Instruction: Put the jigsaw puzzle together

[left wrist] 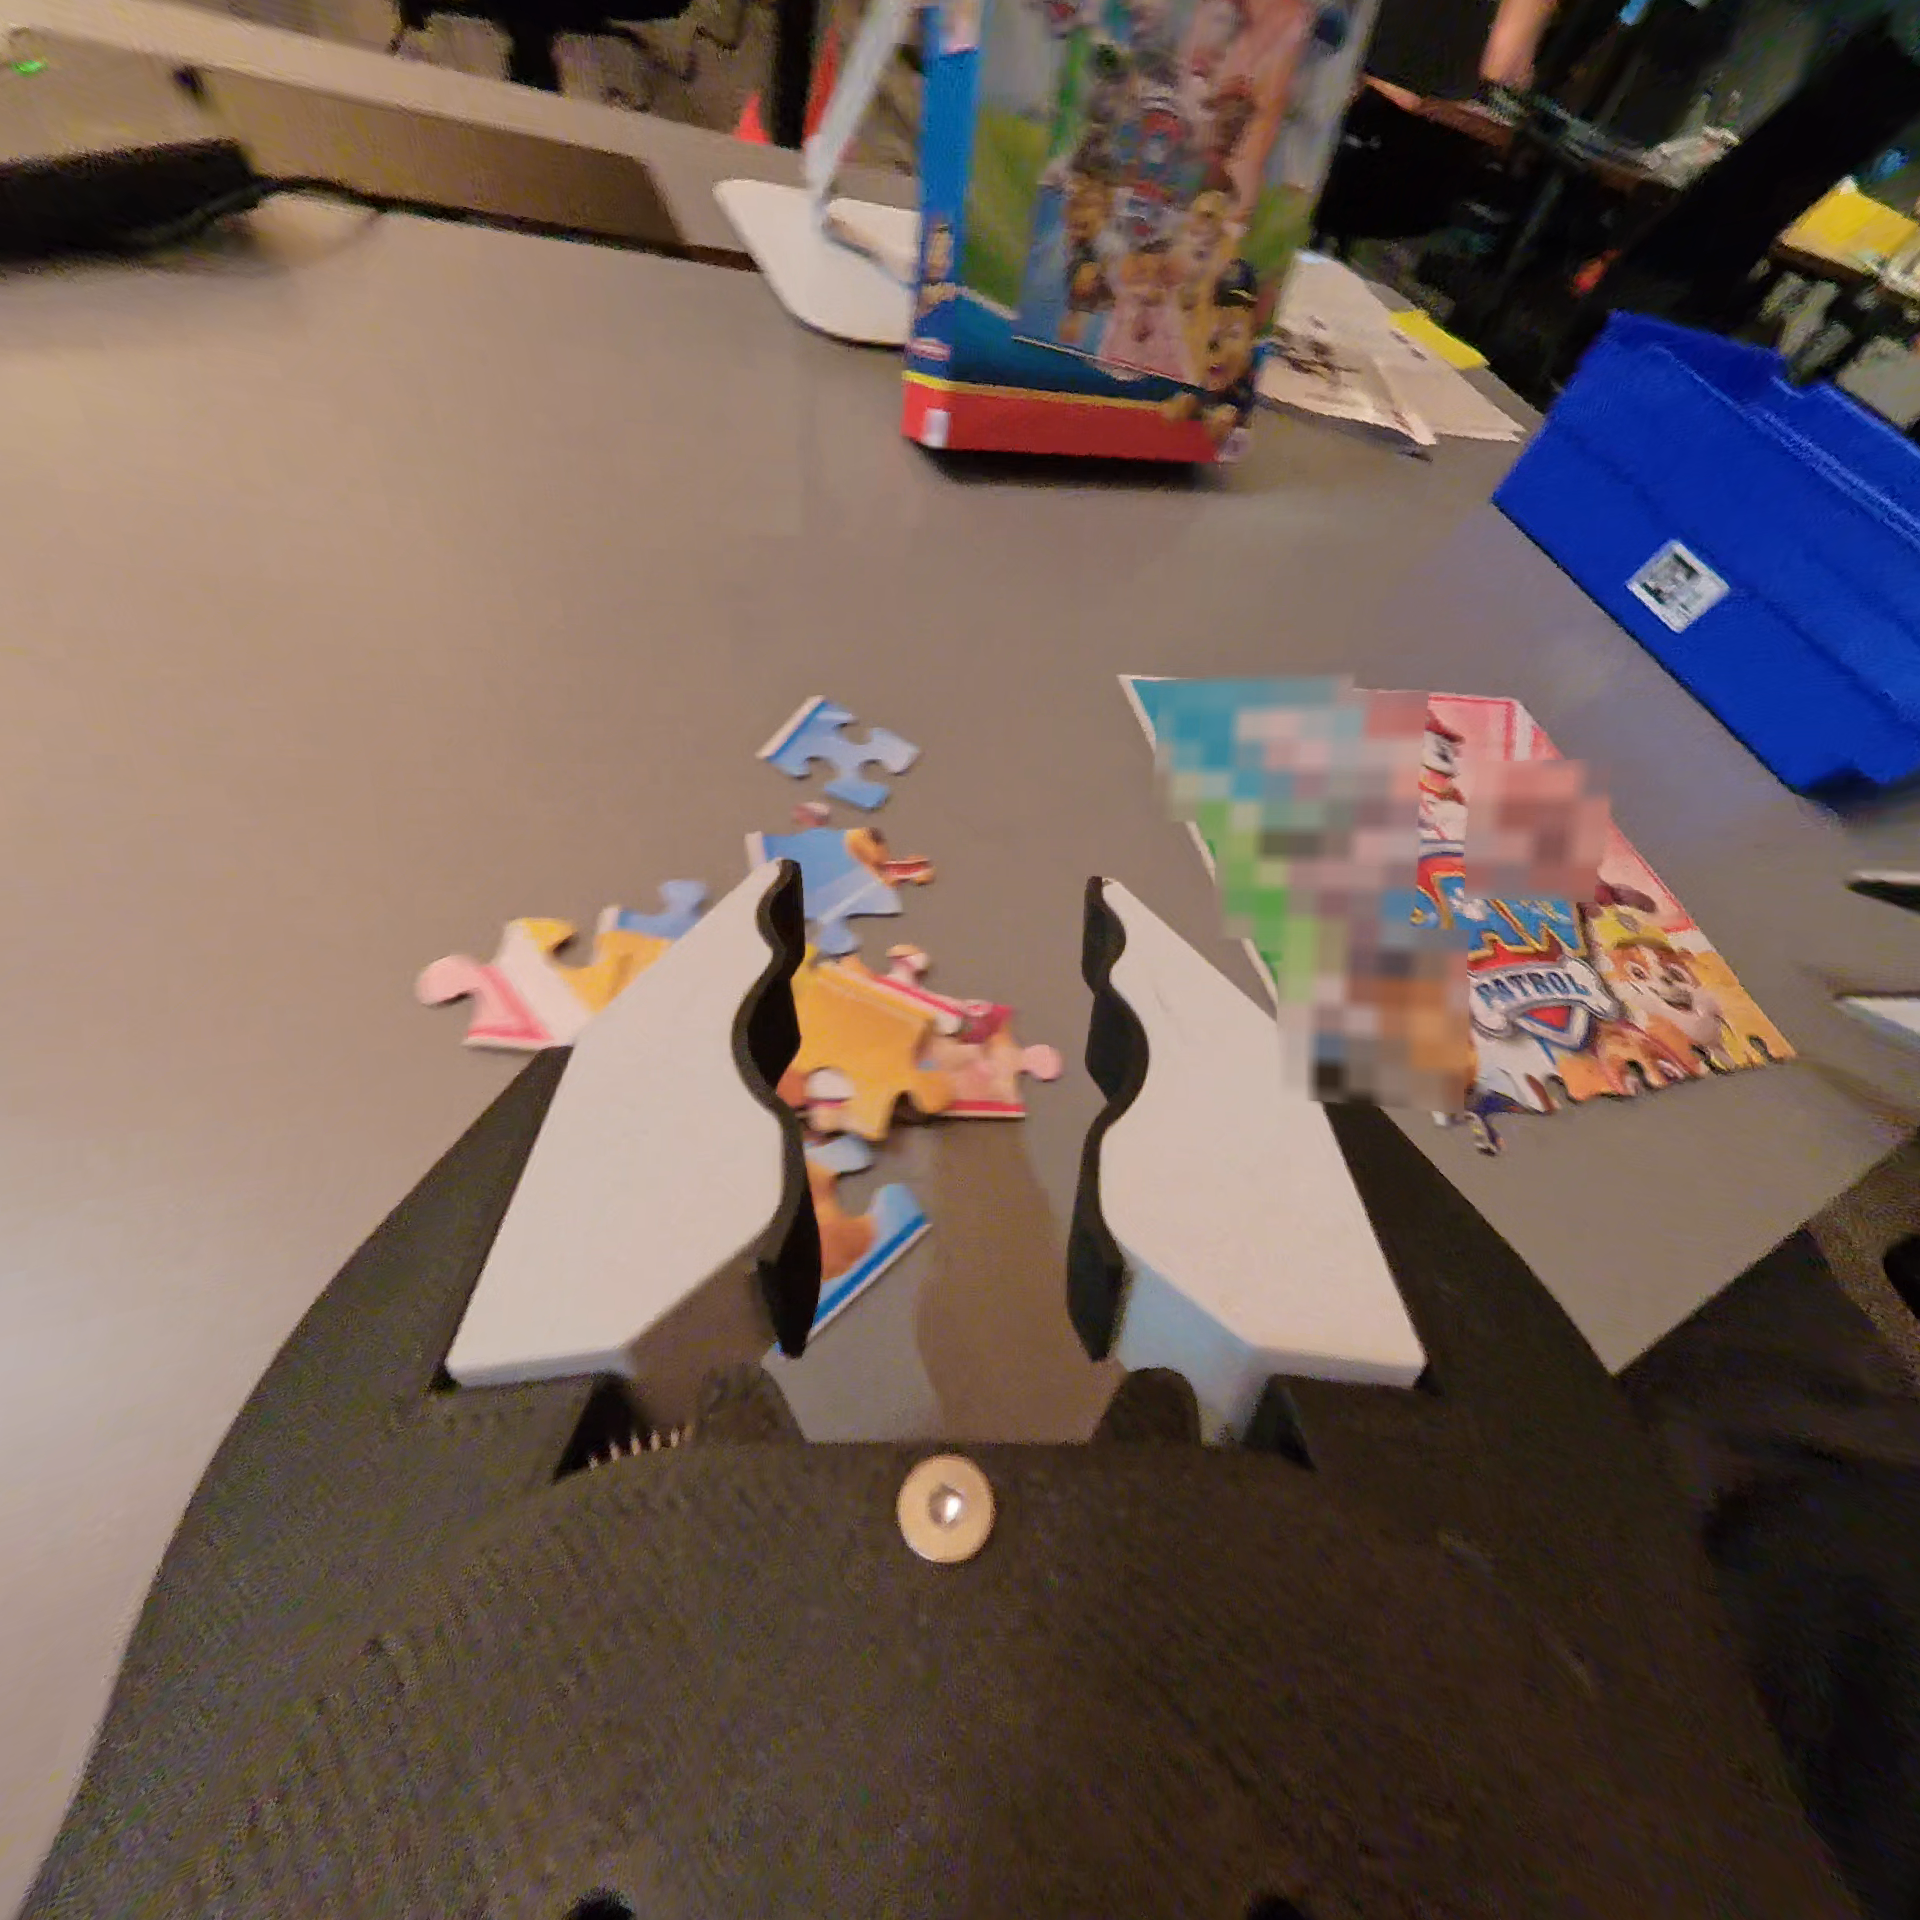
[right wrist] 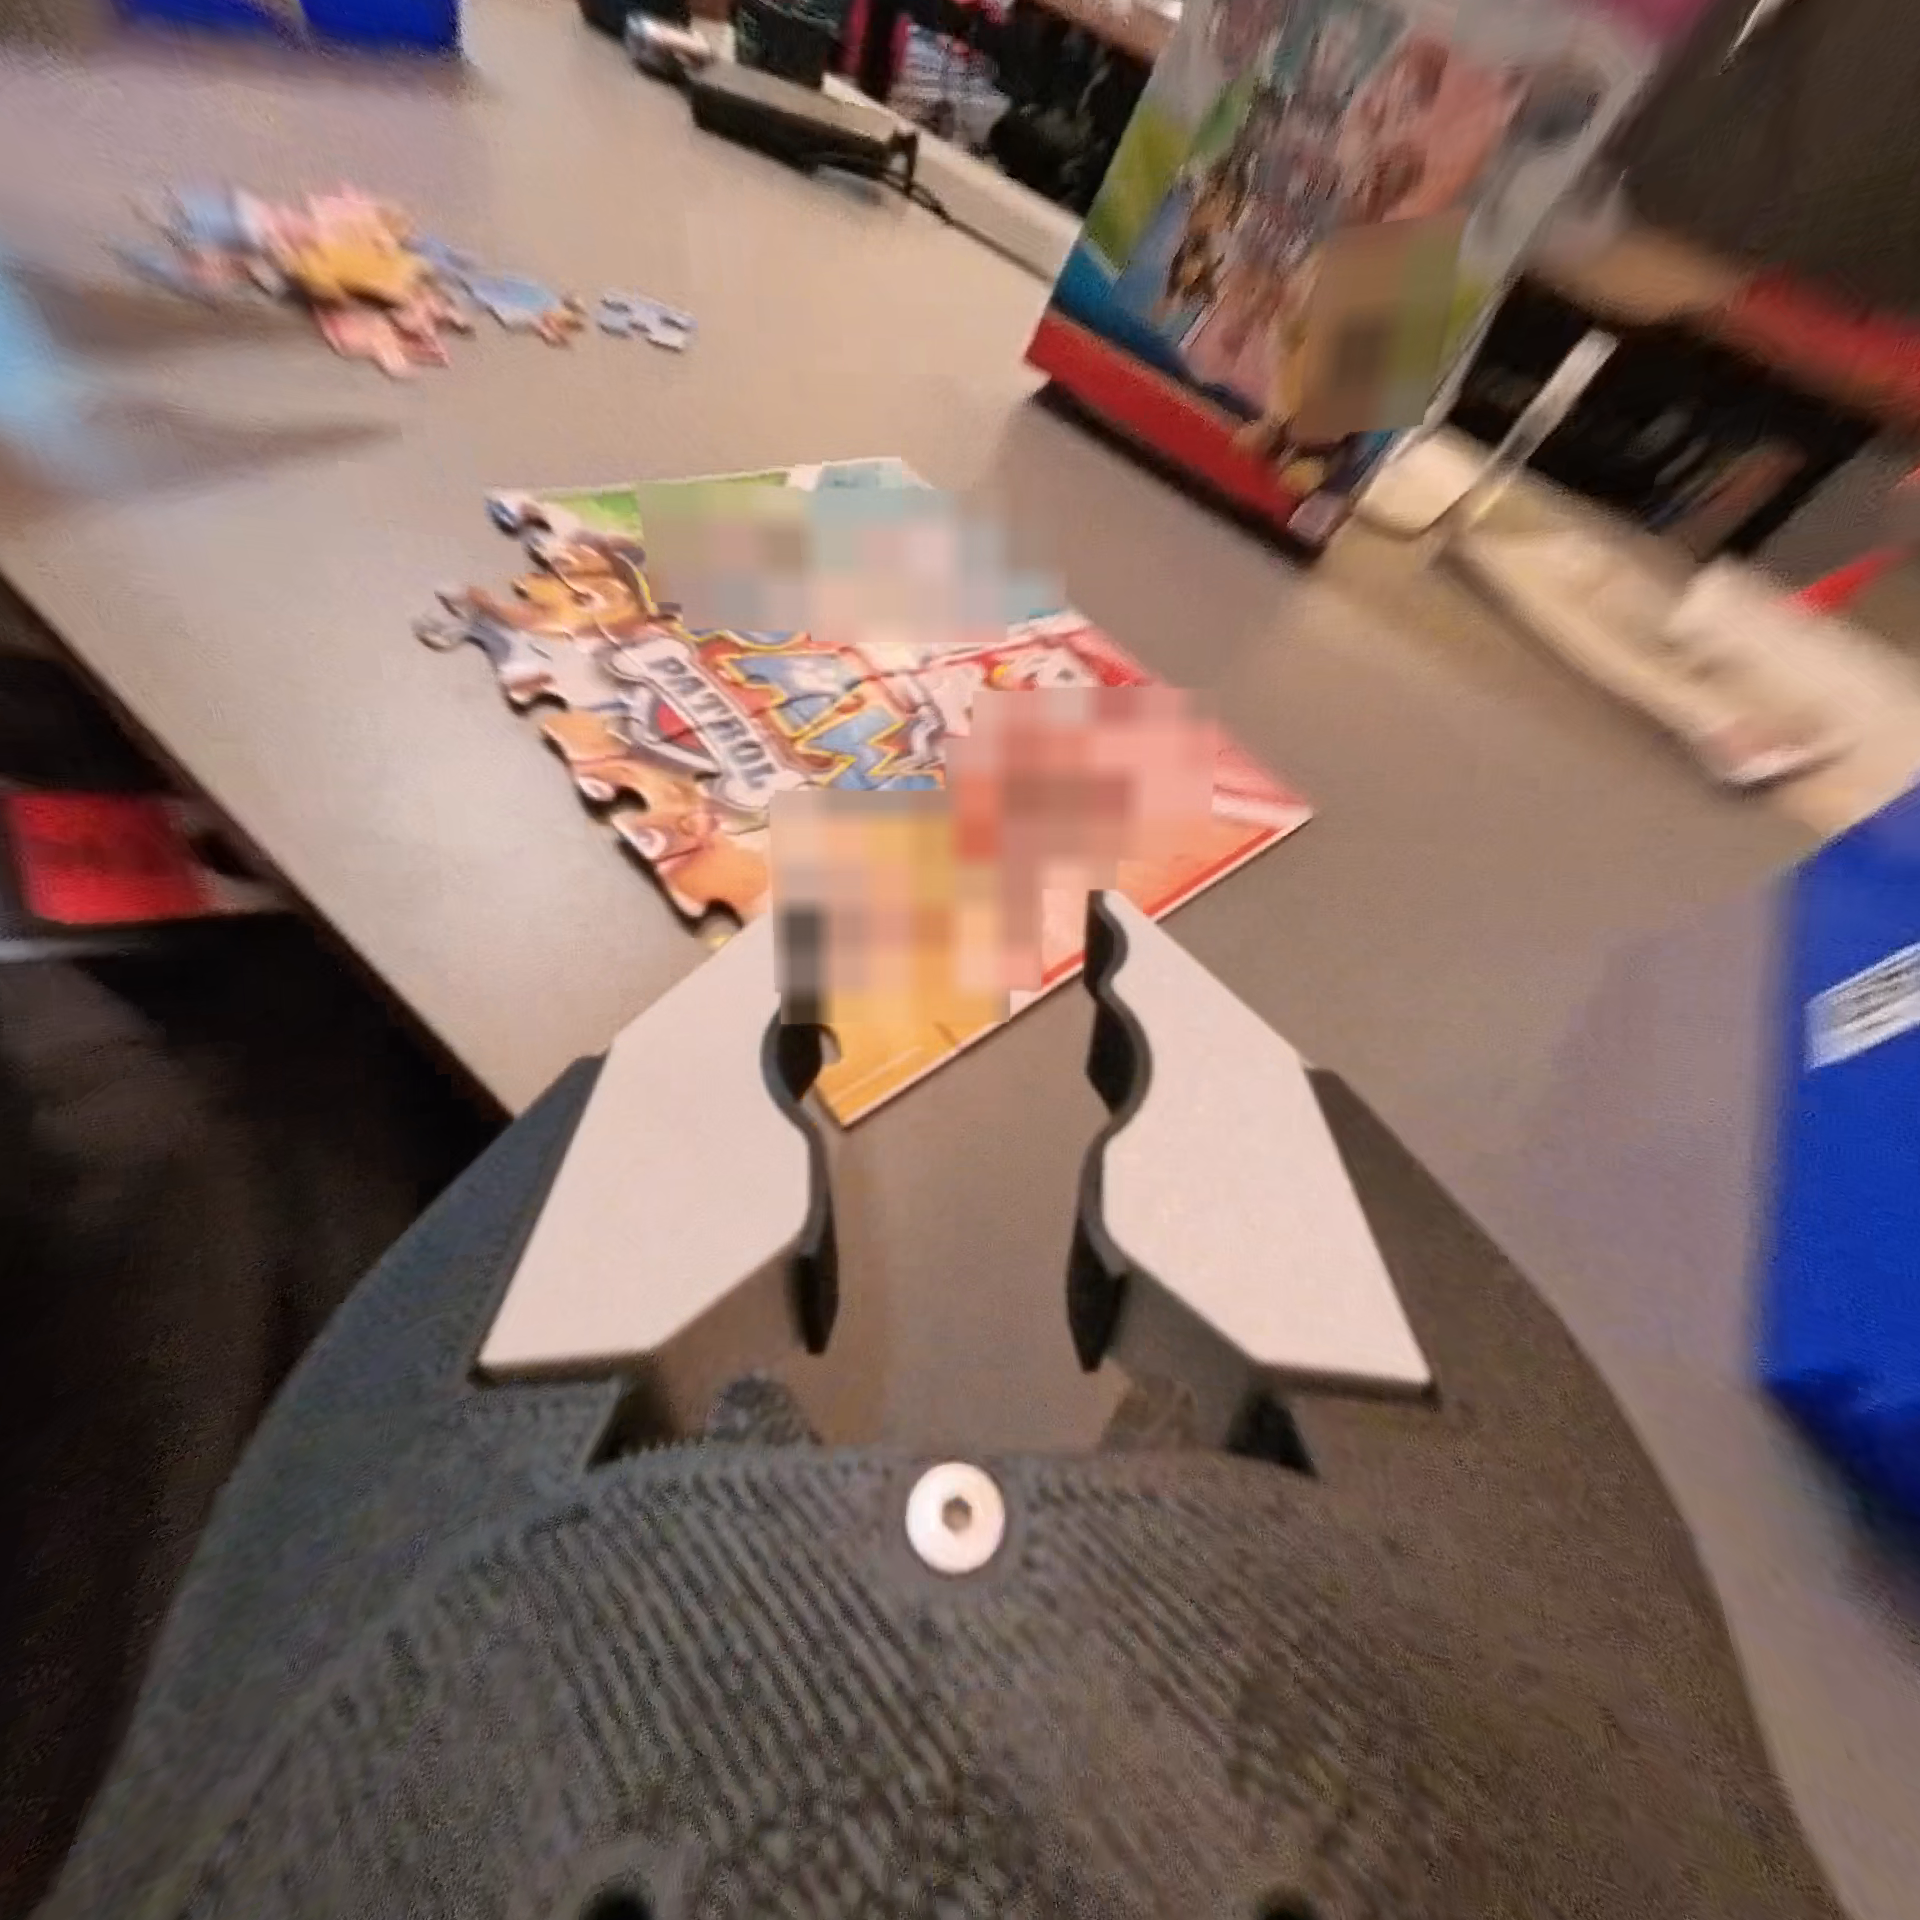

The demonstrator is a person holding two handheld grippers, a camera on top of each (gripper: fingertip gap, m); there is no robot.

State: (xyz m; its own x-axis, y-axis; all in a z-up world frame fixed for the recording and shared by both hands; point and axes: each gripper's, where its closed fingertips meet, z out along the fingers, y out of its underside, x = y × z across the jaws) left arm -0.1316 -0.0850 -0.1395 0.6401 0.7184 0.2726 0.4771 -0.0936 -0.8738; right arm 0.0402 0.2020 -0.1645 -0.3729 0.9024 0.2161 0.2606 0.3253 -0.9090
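My left gripper (left wrist: 943, 883) is open and empty, hovering over a small heap of loose puzzle pieces (left wrist: 862, 1029) on the grey table (left wrist: 416, 520). A blue piece (left wrist: 840, 750) lies just beyond the heap and a pink and yellow piece (left wrist: 520, 987) to its left. The partly assembled puzzle (left wrist: 1558, 956) lies to the right. My right gripper (right wrist: 940, 914) is open and empty above the near corner of that assembled puzzle (right wrist: 727, 707). The loose pieces show blurred at the far left of the right wrist view (right wrist: 353, 260).
A colourful puzzle box (left wrist: 1101, 239) stands upright at the back, and also shows in the right wrist view (right wrist: 1278, 260). A blue bin (left wrist: 1725, 540) sits at the right, close to my right gripper (right wrist: 1849, 1143). Papers (left wrist: 1371, 364) lie behind the box. The table's edge (right wrist: 312, 831) runs at the left. The left gripper's tips are roughly 35 cm from the right gripper's.
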